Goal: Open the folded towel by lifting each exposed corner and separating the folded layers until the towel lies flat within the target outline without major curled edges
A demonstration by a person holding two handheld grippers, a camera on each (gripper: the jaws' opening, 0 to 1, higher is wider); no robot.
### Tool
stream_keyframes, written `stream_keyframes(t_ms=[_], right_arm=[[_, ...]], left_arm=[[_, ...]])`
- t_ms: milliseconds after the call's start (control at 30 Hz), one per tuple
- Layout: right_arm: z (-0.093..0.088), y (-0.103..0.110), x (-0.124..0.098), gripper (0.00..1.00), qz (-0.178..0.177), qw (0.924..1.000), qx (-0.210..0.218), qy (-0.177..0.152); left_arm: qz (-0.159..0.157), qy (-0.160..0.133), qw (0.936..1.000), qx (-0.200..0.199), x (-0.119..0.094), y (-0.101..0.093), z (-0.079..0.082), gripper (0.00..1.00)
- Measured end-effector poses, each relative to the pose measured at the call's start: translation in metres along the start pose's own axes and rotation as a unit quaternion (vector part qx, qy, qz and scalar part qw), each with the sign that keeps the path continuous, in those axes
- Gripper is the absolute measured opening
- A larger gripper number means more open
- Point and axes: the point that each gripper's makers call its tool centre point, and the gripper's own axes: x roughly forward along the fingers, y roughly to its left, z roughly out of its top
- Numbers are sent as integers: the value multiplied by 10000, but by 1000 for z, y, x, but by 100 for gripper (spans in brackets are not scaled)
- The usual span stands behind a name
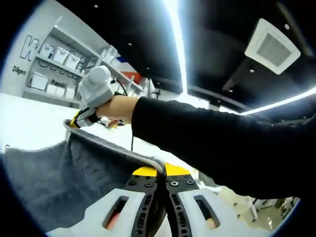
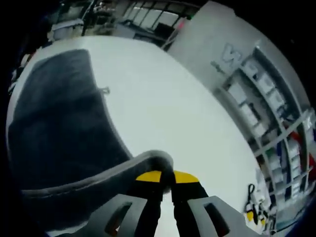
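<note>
A dark grey towel (image 1: 54, 177) hangs stretched between my two grippers, its hemmed upper edge running from one to the other. My left gripper (image 1: 162, 173) is shut on that edge at its yellow tips. Further along, my right gripper (image 1: 74, 122), held by a hand in a black sleeve (image 1: 207, 143), pinches the towel's corner. In the right gripper view the right gripper (image 2: 167, 177) is shut on a rolled hem, and the towel (image 2: 54, 128) spreads away to the left over the white table (image 2: 168, 108). A small tag (image 2: 103, 90) sticks out from the towel's edge.
Wall shelves with white bins (image 1: 54, 59) stand behind the table, seen again as shelves (image 2: 266, 98) at the right. Ceiling light strips (image 1: 175, 44) run overhead. Bare white tabletop lies to the right of the towel.
</note>
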Motion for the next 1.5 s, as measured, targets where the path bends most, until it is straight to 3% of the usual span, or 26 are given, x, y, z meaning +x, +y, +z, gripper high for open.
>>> stream_keyframes(t_ms=[400, 700, 967, 1233, 1367, 1433, 1500], right_arm=[[-33, 0, 14, 3, -122, 9995, 259, 129], [-54, 6, 39, 3, -184, 9986, 458, 174], [-71, 3, 43, 5, -234, 9974, 656, 209], [-83, -6, 38, 17, -289, 9945, 994, 181], [-88, -7, 30, 21, -274, 9941, 1023, 251], [-89, -7, 25, 24, -301, 9944, 962, 305], [-93, -10, 19, 31, -342, 9943, 896, 461]], left_arm=[[167, 271, 9993, 213, 6, 9, -31, 1], [259, 529, 9982, 69, 22, 22, -52, 1], [228, 752, 9969, -76, 32, 25, -73, 1], [119, 838, 9964, -28, 40, 18, -80, 3], [126, 838, 9964, -8, 42, 18, -84, 11], [124, 831, 9965, 0, 43, 17, -85, 21], [-6, 886, 9957, 278, 46, 11, -88, 34]])
